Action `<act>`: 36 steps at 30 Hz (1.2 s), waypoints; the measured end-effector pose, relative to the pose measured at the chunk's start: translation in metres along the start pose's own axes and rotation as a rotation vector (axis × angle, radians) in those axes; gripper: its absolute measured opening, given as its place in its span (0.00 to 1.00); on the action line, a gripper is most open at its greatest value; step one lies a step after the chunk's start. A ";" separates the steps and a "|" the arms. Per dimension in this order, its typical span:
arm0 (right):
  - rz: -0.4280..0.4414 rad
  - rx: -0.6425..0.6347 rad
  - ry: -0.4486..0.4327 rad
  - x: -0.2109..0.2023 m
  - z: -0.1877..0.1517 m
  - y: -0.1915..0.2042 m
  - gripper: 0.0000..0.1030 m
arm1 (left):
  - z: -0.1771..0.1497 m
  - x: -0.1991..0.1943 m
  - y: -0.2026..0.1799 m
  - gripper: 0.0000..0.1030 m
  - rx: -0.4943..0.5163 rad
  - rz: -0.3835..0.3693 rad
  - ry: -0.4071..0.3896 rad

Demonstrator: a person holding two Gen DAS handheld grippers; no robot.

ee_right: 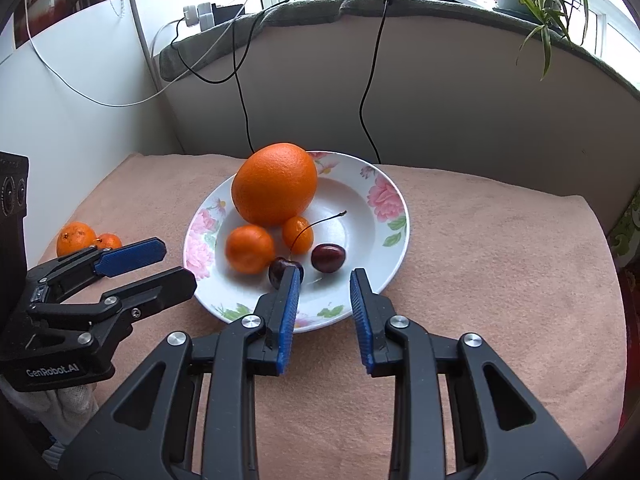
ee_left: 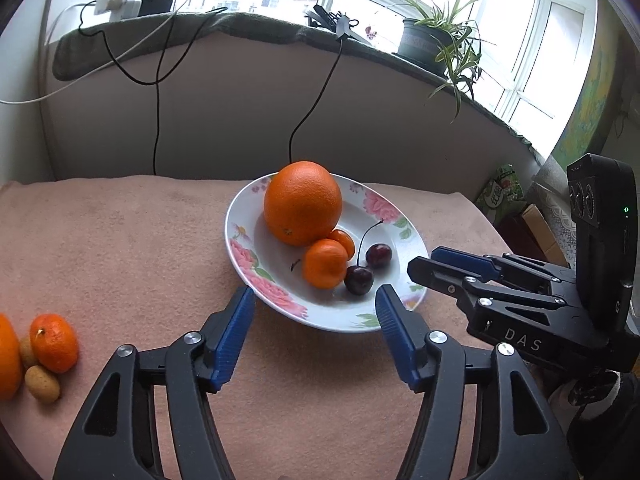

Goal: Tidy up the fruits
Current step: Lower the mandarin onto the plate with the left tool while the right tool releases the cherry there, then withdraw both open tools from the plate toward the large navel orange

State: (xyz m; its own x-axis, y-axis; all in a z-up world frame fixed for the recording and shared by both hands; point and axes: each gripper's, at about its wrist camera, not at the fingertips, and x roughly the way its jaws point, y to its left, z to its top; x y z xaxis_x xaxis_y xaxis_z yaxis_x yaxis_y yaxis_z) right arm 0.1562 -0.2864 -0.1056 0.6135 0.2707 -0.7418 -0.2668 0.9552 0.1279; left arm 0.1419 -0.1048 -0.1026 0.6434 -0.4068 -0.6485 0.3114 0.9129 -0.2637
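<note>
Claws first: the left claw (ee_left: 316,300) is spread wide with nothing between its blue pads (ee_left: 234,334), and its tips hang over the near rim of the flowered plate (ee_left: 240,256) without clearly touching it. The right claw (ee_right: 325,280) is also apart, though narrower, and empty; its left pad (ee_right: 289,312) overlaps the nearer cherry (ee_right: 280,272) in the right wrist view, and whether they touch cannot be told. Each claw shows in the other's camera, both parted, the right one just off the plate's right edge and the left one off its left edge.

Just ahead of the tips, inside the plate, lie the two dark cherries, the second cherry (ee_right: 328,258) slightly further right, one with a long curved stem. Beyond them sit a small tangerine (ee_right: 250,249) and a still smaller one (ee_right: 298,234) pressed against it. Furthest in the plate rests a large orange (ee_right: 275,184), leaning on both.

Well off to the left of the left claw, on the pink cloth (ee_left: 120,248), lies a loose tangerine (ee_left: 54,342) beside small tan fruits (ee_left: 42,383) and part of another orange (ee_left: 8,358).

Past the cloth stand a wall, dangling cables and a potted plant (ee_left: 424,42) on the sill.
</note>
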 end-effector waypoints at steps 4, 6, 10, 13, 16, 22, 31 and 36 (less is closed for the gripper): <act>-0.017 0.006 -0.034 -0.007 0.001 0.000 0.81 | -0.001 -0.002 -0.001 0.69 0.005 0.017 -0.001; -0.019 0.006 -0.030 -0.008 0.002 0.001 0.81 | -0.001 -0.001 0.000 0.70 0.003 0.025 0.008; -0.039 0.002 -0.029 -0.009 0.004 0.003 0.81 | -0.003 -0.002 -0.002 0.73 0.019 0.088 0.008; -0.032 0.011 -0.030 -0.010 0.005 0.004 0.81 | -0.002 -0.008 -0.002 0.75 0.045 0.129 -0.017; -0.030 0.012 -0.035 -0.012 0.005 0.005 0.81 | -0.002 -0.013 0.000 0.75 0.048 0.151 -0.028; -0.009 0.023 -0.045 -0.017 0.006 0.013 0.81 | -0.005 -0.023 0.005 0.76 0.053 0.191 -0.030; 0.030 -0.008 -0.063 -0.023 0.012 0.040 0.81 | -0.011 -0.049 0.027 0.76 0.006 0.224 -0.056; 0.066 -0.032 -0.062 -0.022 0.014 0.061 0.81 | -0.016 -0.066 0.045 0.76 -0.032 0.220 -0.068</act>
State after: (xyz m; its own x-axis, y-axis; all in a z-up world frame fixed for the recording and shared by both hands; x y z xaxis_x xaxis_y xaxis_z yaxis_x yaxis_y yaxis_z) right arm 0.1371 -0.2323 -0.0722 0.6385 0.3412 -0.6899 -0.3314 0.9309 0.1537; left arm 0.1023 -0.0360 -0.0826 0.7394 -0.1984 -0.6433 0.1372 0.9800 -0.1444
